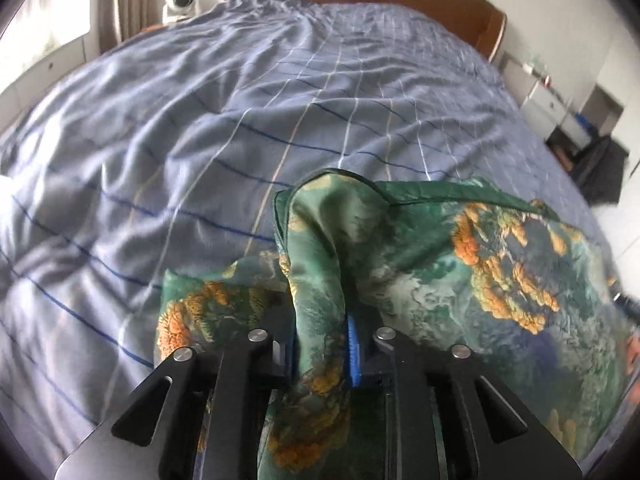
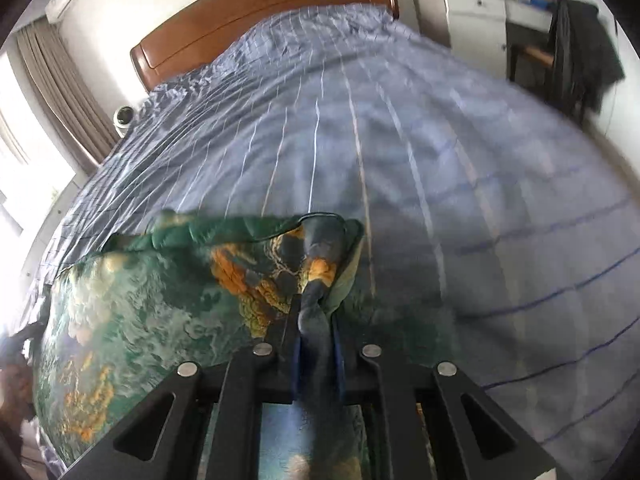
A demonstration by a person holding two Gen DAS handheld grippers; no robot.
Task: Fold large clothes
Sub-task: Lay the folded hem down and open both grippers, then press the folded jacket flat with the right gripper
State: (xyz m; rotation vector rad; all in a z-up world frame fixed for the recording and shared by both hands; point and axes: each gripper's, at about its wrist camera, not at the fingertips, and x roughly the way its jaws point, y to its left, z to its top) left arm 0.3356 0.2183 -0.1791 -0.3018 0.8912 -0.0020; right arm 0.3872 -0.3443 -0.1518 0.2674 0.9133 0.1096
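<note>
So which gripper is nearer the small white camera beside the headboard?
Left. The left gripper holds the garment at its window-side end, on the white camera side of the bed. The right gripper holds the opposite end.

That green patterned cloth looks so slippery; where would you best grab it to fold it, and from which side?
At its corners along the dark-piped edge, one in each gripper, coming from the near side over the bed. The green cloth bunches there into narrow tufts, and the hem stretches between them. The left gripper and right gripper each have their jaws closed on such a tuft.
</note>
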